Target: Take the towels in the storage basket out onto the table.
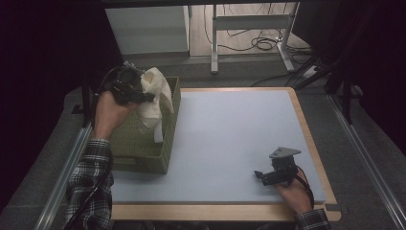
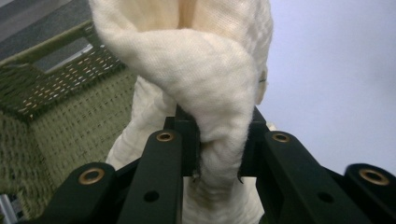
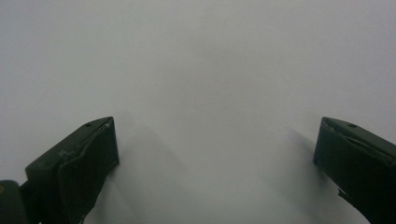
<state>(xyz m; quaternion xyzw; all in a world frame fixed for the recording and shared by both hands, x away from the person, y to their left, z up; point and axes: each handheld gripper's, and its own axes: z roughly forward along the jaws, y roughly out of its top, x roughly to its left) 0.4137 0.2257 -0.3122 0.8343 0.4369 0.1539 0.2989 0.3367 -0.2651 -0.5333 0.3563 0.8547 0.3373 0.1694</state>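
Observation:
A cream cloth (image 1: 154, 98) hangs bunched above the green woven basket (image 1: 143, 160) at the table's left side. My left gripper (image 1: 143, 97) is shut on the cloth and holds it up over the basket's far end. In the left gripper view the cloth (image 2: 201, 70) is pinched between the two black jaws of my left gripper (image 2: 219, 154), and its folds drape toward the basket (image 2: 56, 121). My right gripper (image 1: 261, 176) rests low on the pale blue mat (image 1: 230, 129) near the front right. In its own view my right gripper (image 3: 217, 158) stands open with nothing between the jaws.
The mat sits on a wooden-edged table (image 1: 306, 129). A metal rail (image 1: 62, 187) runs along the left edge and another (image 1: 368, 163) along the right. Behind the table stand a white cabinet (image 1: 146, 28) and a desk frame (image 1: 249, 24) with cables on the floor.

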